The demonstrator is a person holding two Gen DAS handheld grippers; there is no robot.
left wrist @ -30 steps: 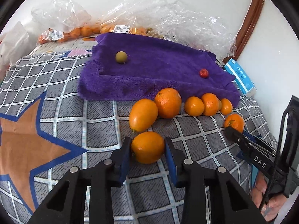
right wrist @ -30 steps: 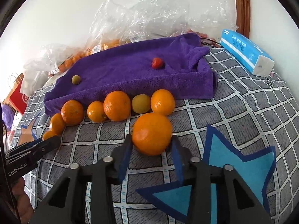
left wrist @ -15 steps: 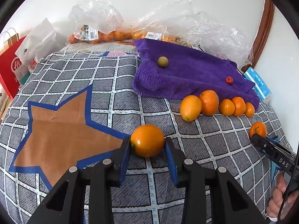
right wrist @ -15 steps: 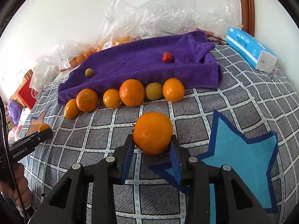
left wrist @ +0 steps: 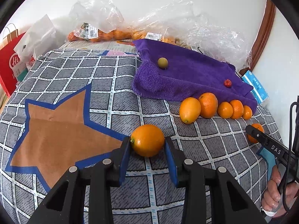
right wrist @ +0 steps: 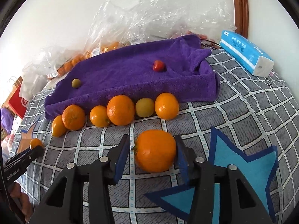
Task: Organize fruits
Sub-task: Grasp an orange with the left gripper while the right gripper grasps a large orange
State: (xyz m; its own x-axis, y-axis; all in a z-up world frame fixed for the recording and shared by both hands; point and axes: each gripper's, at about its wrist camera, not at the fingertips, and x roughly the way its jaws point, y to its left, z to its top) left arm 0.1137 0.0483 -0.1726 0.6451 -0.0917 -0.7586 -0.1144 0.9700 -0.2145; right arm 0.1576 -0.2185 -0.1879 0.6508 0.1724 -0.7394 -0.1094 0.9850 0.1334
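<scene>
My left gripper (left wrist: 147, 147) is shut on a smooth orange fruit (left wrist: 147, 140), held just over the checked cloth near the brown star. My right gripper (right wrist: 152, 153) has an orange (right wrist: 156, 150) between its jaws; the right pad touches it and a small gap shows at the left pad. A row of several oranges (right wrist: 120, 110) and one yellow fruit (right wrist: 144, 107) lies along the front of the purple towel (right wrist: 130, 74). On the towel sit a green fruit (right wrist: 76, 83) and a small red fruit (right wrist: 158, 65).
Plastic bags of small oranges (left wrist: 104, 34) lie behind the towel by the wall. A blue tissue pack (right wrist: 246, 55) sits at the far right. A red paper bag (left wrist: 11, 63) stands off the left edge. A blue star patch (right wrist: 241, 160) lies right of my right gripper.
Both grippers pulled back from the fruit row with their fruit. The left one swung left toward the brown star. The right gripper's jaws have spread slightly around its orange.
</scene>
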